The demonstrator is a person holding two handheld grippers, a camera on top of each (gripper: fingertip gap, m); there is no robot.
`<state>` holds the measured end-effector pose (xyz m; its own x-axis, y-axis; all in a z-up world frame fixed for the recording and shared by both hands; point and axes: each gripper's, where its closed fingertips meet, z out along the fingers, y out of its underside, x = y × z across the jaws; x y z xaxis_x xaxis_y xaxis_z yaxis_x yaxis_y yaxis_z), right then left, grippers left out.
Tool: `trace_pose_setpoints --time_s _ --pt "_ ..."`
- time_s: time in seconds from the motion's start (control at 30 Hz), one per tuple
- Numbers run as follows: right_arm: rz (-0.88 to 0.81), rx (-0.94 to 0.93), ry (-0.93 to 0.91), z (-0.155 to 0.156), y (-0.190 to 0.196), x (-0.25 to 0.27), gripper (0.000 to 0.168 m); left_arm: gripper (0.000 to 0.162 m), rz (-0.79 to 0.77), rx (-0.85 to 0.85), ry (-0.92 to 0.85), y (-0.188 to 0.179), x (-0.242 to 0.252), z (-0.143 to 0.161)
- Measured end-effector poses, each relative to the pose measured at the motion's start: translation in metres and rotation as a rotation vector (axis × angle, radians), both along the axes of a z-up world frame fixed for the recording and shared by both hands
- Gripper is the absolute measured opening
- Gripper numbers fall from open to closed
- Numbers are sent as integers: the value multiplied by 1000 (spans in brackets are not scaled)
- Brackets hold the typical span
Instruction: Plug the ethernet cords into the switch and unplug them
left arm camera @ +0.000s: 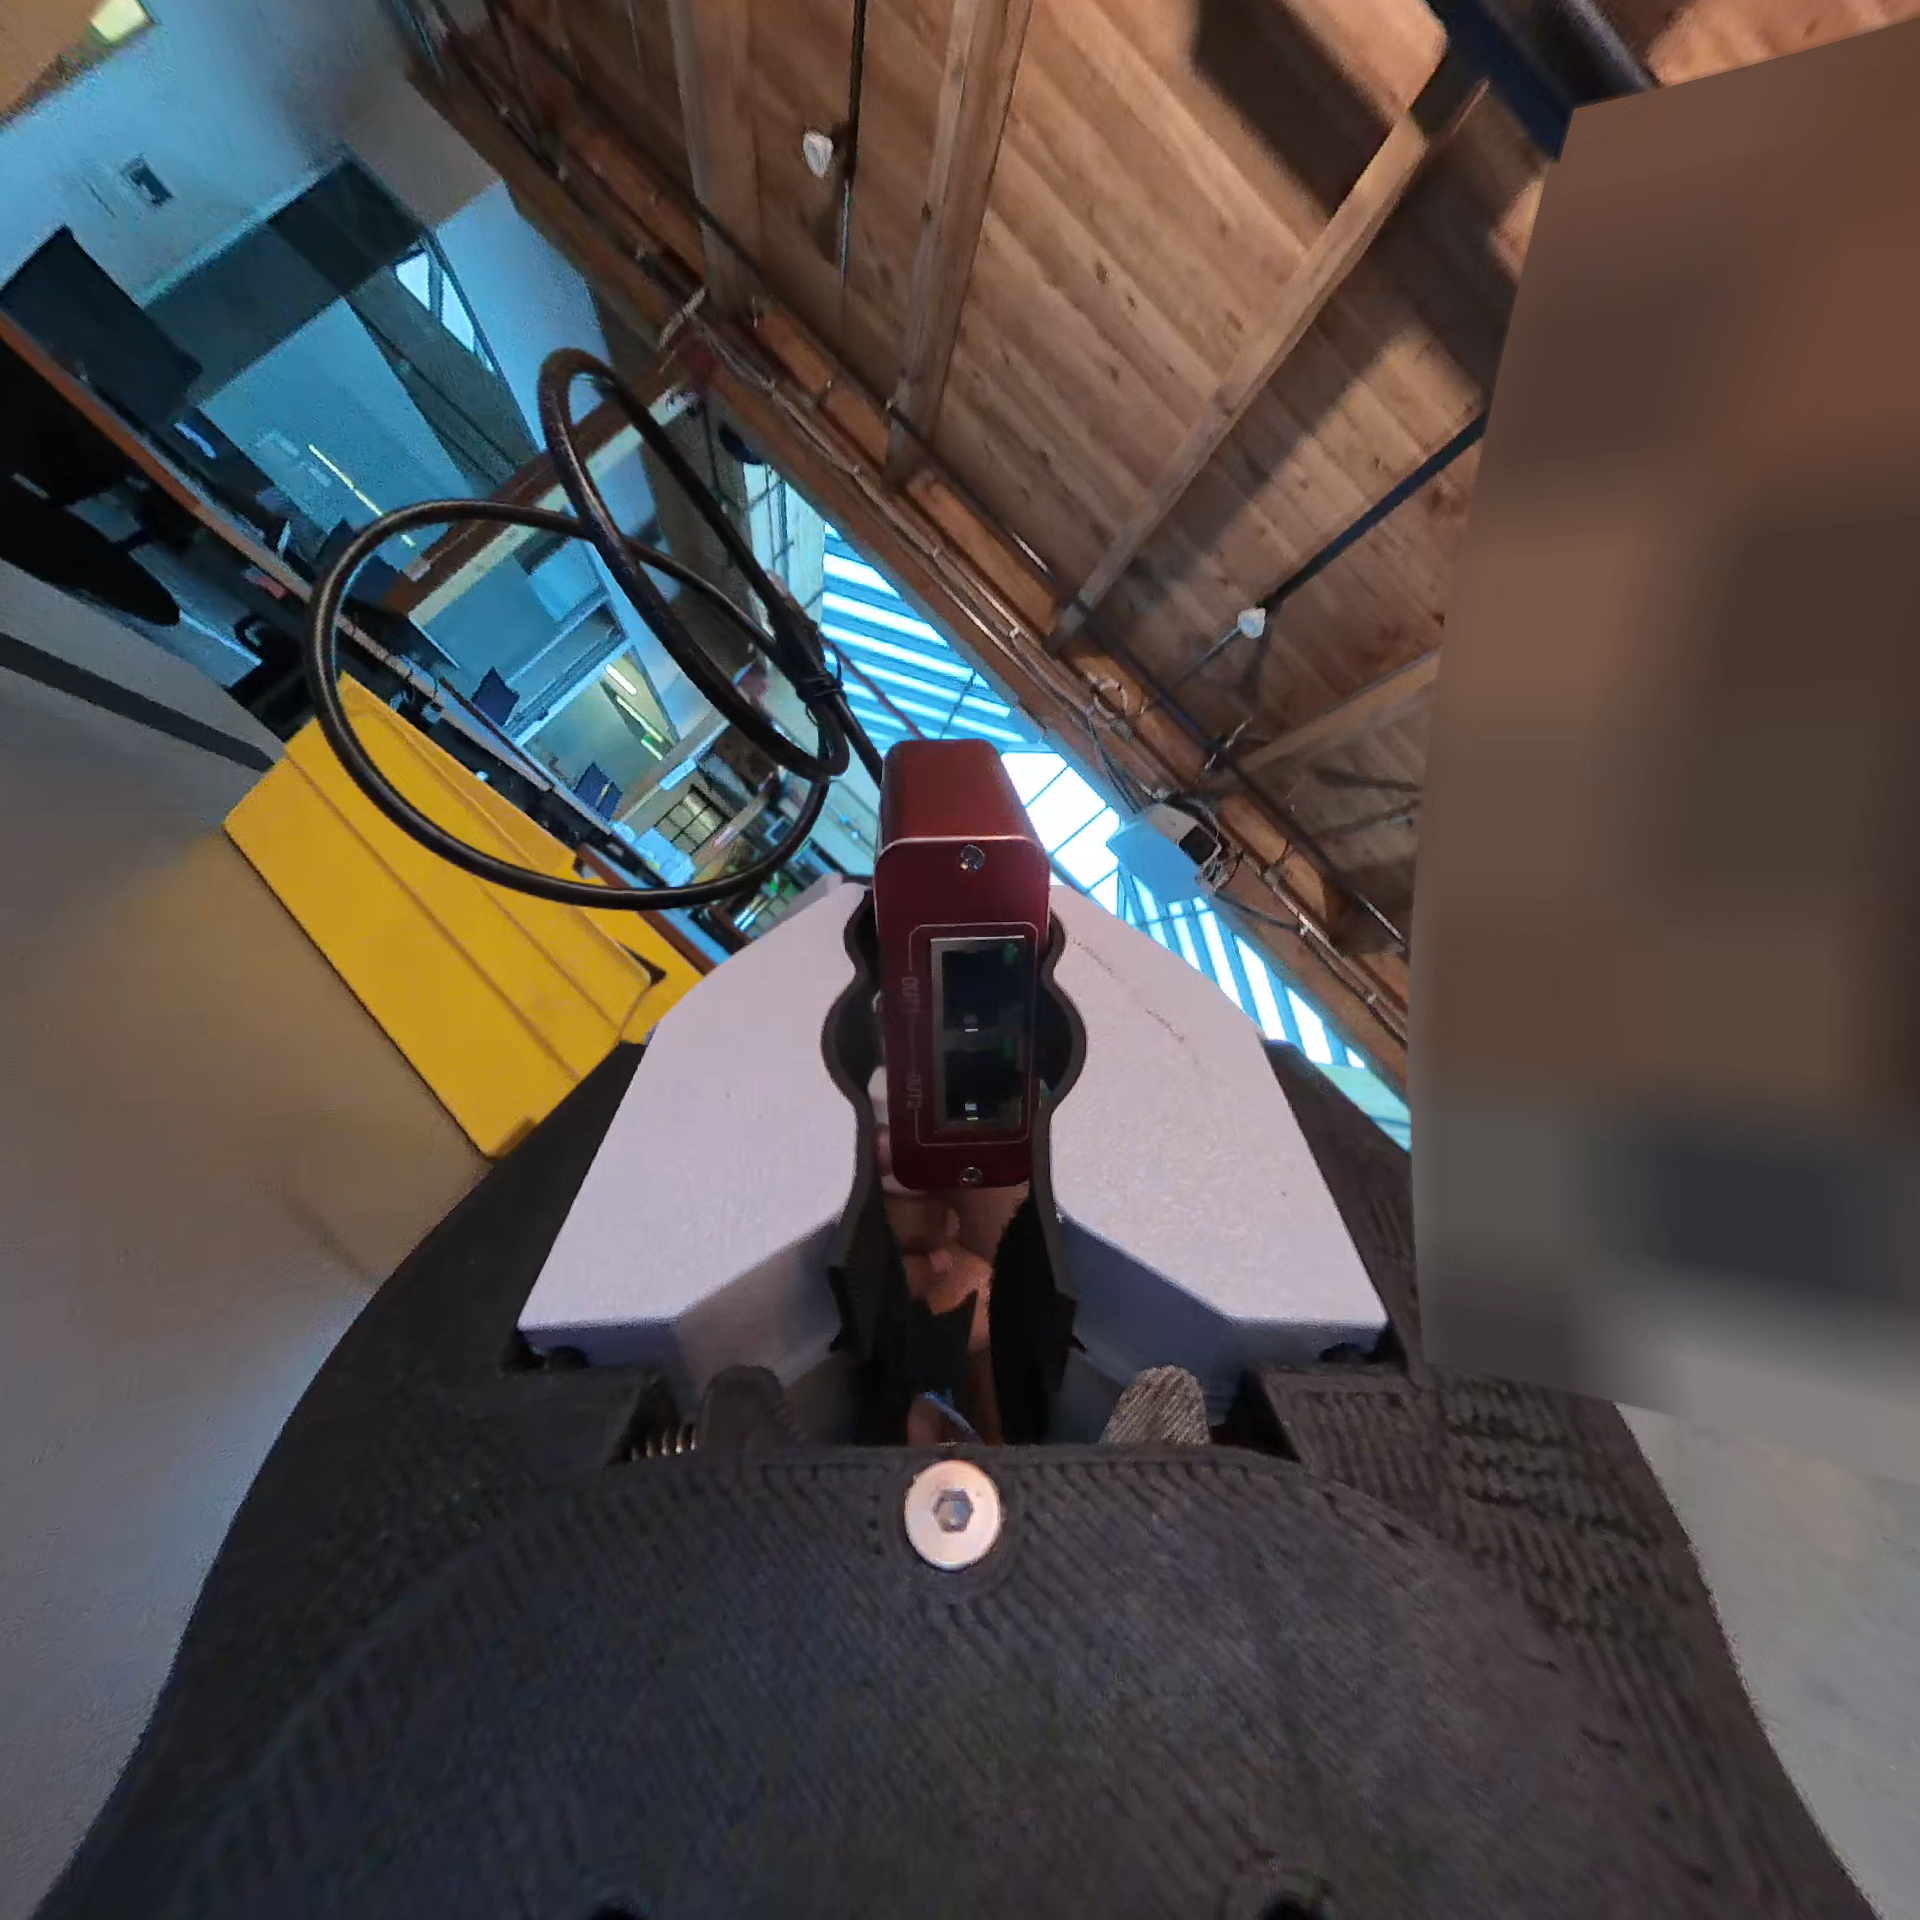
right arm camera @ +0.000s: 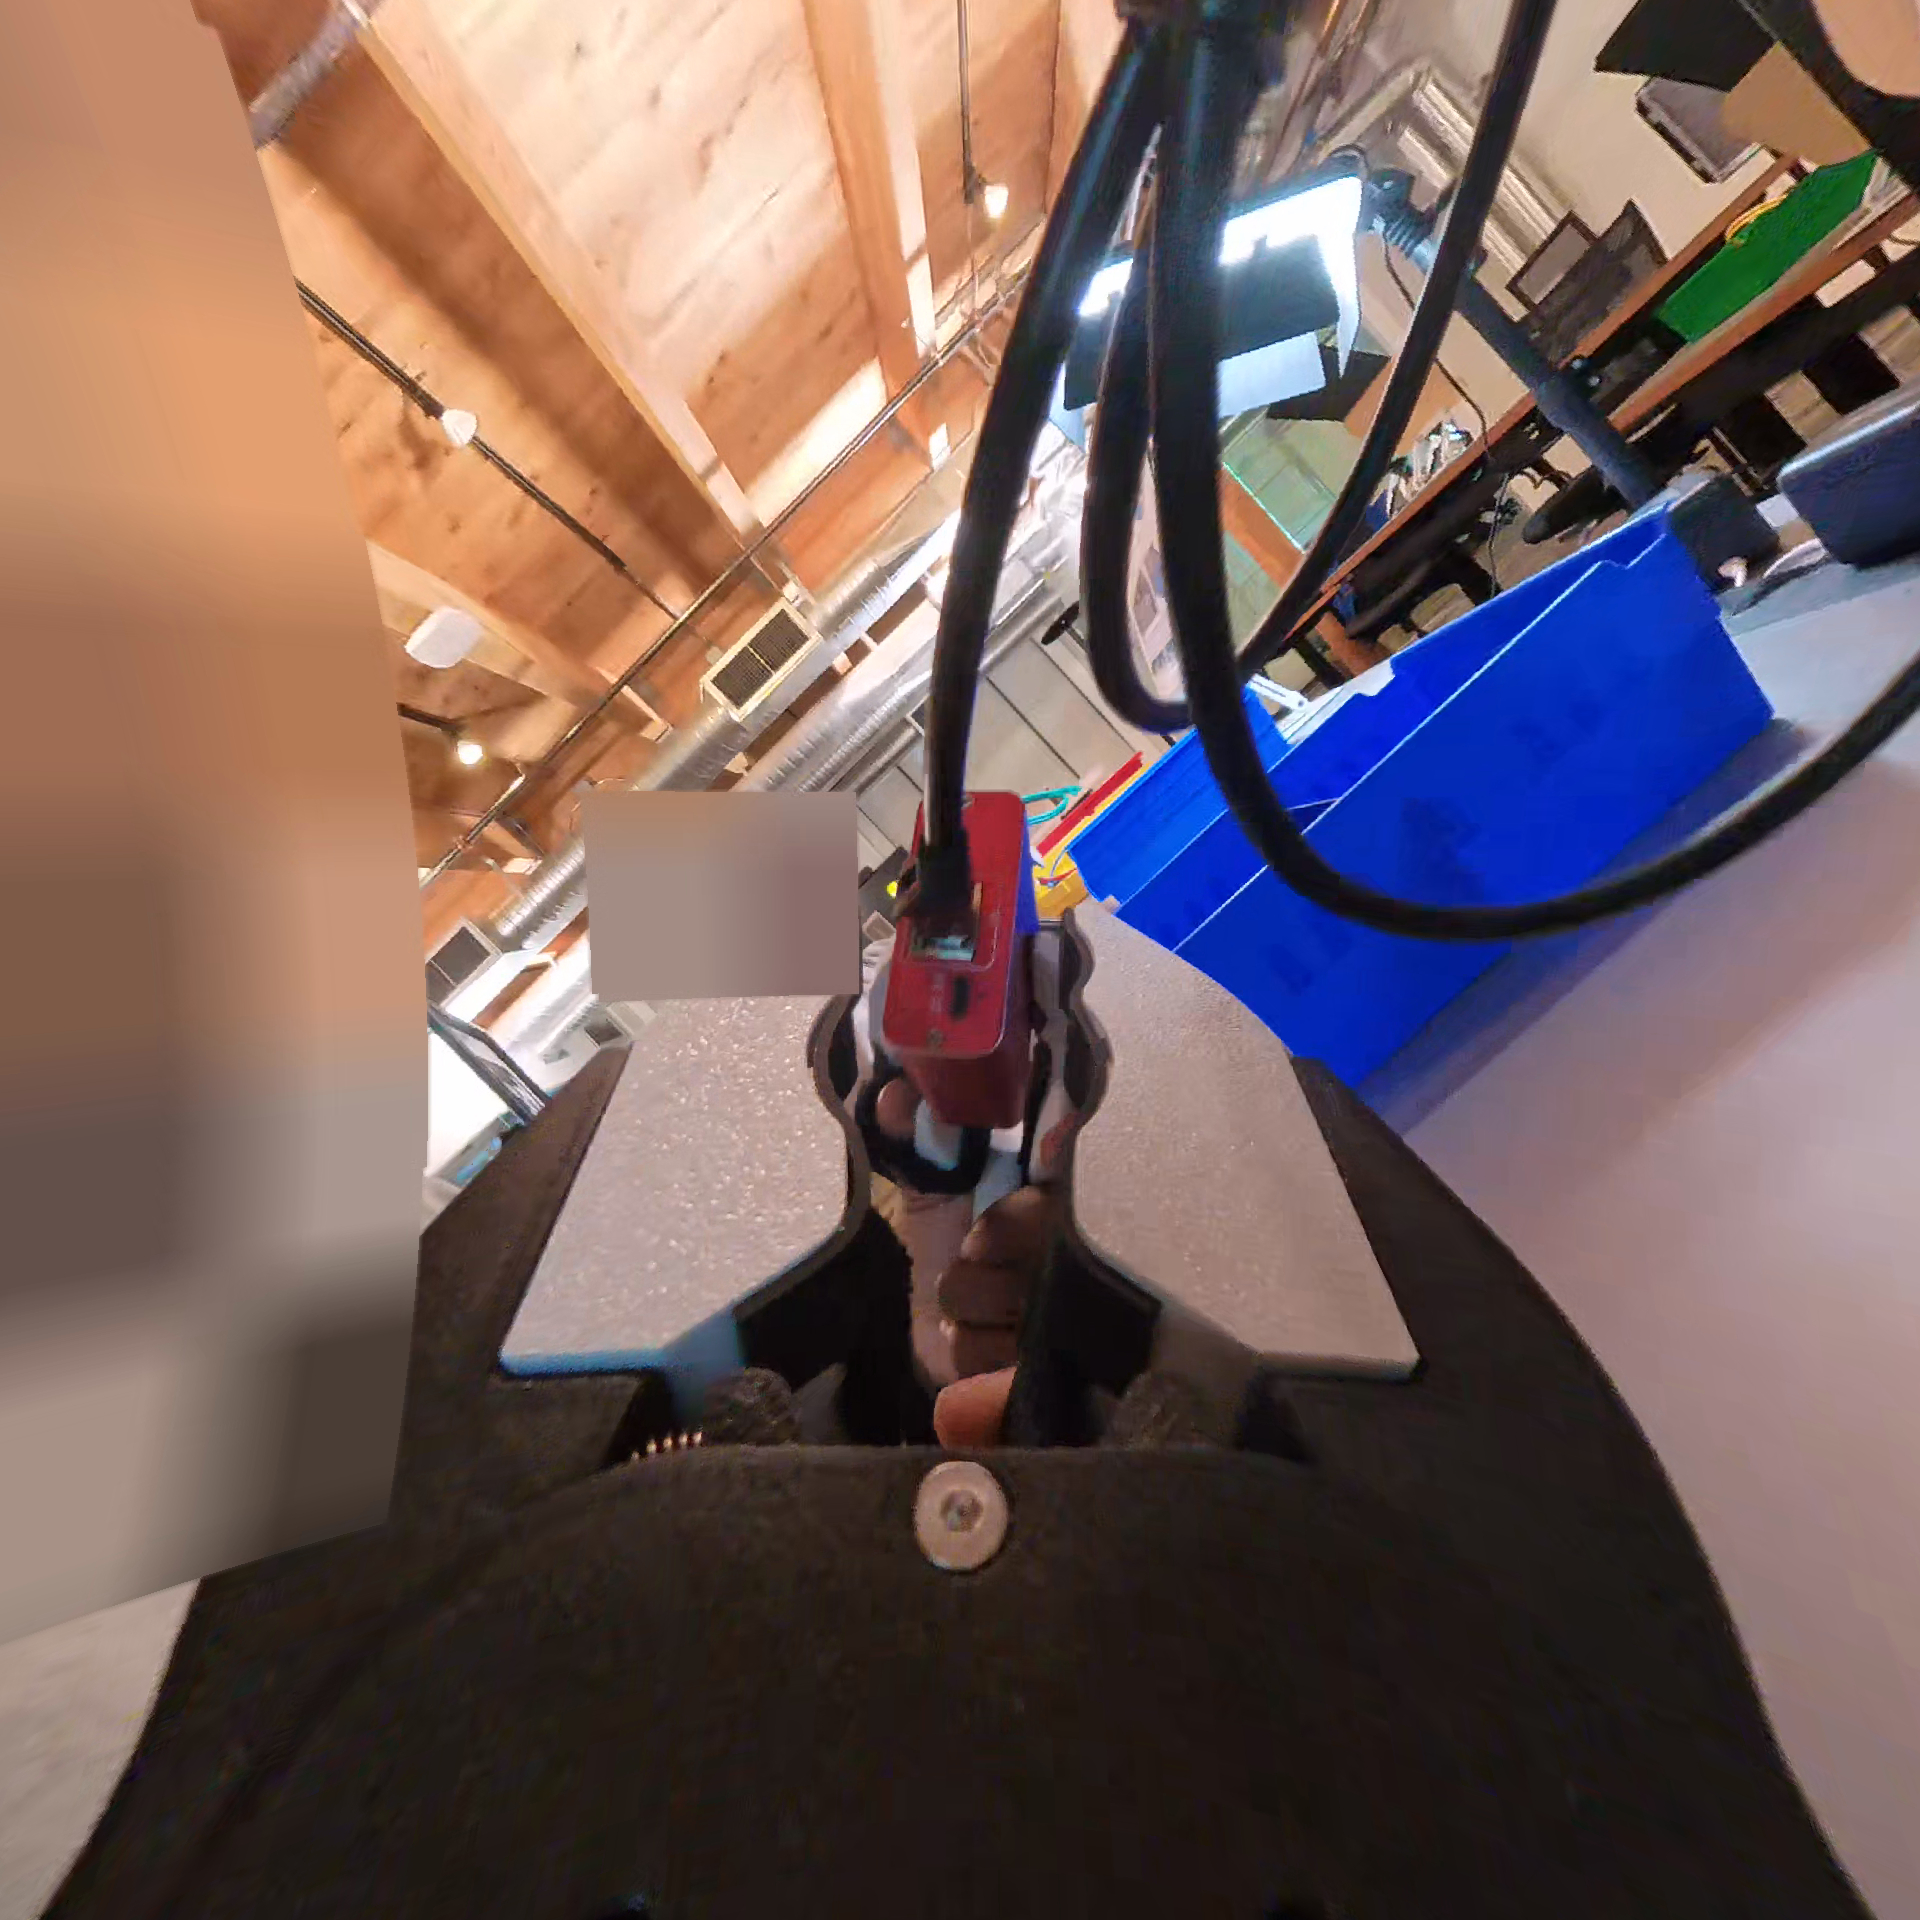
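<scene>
Wooden ceiling beams fill the top. One yellow bin sits at nine o'clock, contents hidden. The left gripper squeezes one red switch, black cord looping behind. Two blue bins sit at three o'clock. The right gripper looks empty and apart.

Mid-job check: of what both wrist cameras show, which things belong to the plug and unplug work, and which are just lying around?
Part of the job:
- red switch, held in the left gripper, its two facing ports empty
- black cord, plugged into the switch's other end
- right gripper, near the switch; whether it grips it is unclear

Lying about:
- yellow bin
- blue bins
- green bin
</scene>
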<state>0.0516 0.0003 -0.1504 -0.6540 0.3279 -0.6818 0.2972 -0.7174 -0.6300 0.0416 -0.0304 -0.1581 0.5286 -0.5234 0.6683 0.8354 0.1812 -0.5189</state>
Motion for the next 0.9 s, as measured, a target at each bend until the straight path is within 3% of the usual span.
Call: trace_pose_setpoints --time_s 0.2,0.7,0.9 --pt "1 93 46 4 -1 0 15 27 27 -26 67 2 2 -2" --pt "40 332 52 2 -3 3 19 27 56 -30 139 -1 6 -1" --pt "91 311 37 0 -4 5 21 27 57 -42 159 0 8 -3"
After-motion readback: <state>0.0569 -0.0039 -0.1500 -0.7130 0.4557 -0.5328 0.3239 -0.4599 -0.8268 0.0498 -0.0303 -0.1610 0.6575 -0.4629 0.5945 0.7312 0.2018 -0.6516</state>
